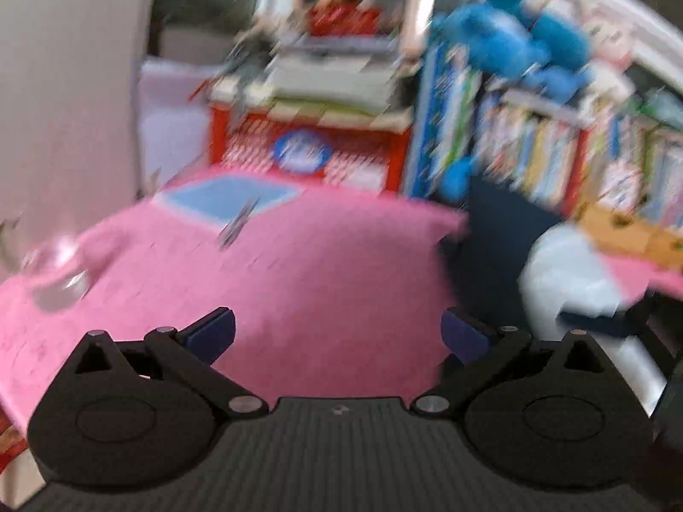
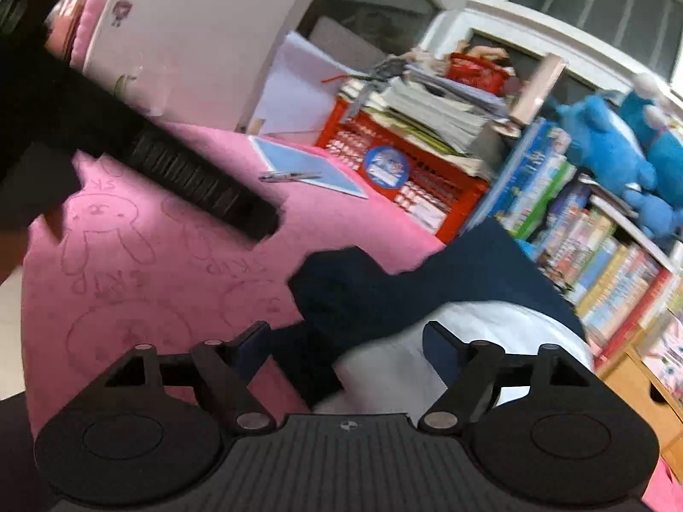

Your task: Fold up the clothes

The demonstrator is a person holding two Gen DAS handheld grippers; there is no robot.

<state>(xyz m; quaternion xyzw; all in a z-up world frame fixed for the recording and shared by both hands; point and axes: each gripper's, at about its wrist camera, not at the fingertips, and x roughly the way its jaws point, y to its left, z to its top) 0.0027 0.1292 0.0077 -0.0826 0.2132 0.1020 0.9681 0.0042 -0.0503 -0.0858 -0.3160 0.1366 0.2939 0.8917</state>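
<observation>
1. Right now my left gripper (image 1: 337, 333) hovers over the pink cloth (image 1: 299, 264) that covers the table, its two blue-tipped fingers (image 1: 213, 330) spread wide with nothing between them.
2. My right gripper (image 2: 345, 341) is also released, jaws wide apart, held just above the clothes.
3. In the right wrist view, the clothes lie at twelve o'clock from the right gripper: a dark navy garment (image 2: 405, 286) heaped on the pink cloth, with a white garment (image 2: 384, 371) bunched nearest the jaws, partly over the navy one.
4. In the blurred left wrist view the same pile sits at about three o'clock, at the table's far right edge.
5. A light blue notebook (image 2: 299, 162) with a pen (image 2: 290, 176) on it lies at eleven o'clock on the table.
6. Behind it stands a red crate (image 2: 405, 170) topped with stacked papers (image 2: 439, 115).
7. At two o'clock a bookshelf (image 2: 606, 256) holds colourful books, with blue plush toys (image 2: 610, 145) above.
</observation>
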